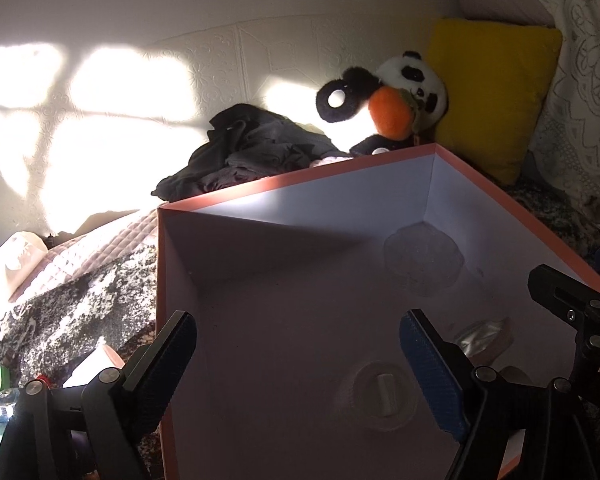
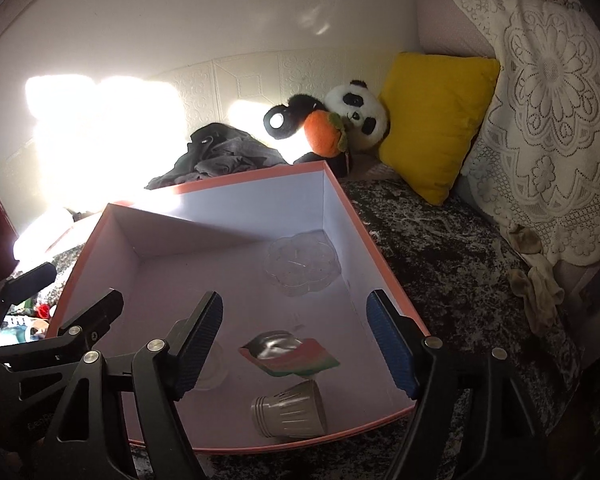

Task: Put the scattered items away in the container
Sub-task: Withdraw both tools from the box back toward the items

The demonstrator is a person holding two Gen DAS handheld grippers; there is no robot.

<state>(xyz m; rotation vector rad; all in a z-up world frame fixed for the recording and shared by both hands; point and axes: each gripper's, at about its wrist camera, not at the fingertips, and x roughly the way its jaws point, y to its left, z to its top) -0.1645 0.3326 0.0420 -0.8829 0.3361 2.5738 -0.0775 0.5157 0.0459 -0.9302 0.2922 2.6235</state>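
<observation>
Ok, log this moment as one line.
left gripper: open, empty | right gripper: open, empty | pink-rimmed cardboard box: holds ribbed grey cup

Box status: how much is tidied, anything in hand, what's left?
Done: the box already holds a clear dish, a foil packet, a cup and a lid. In hand: nothing; left gripper and right gripper are open and empty. Left: socks lie outside on the blanket.
</observation>
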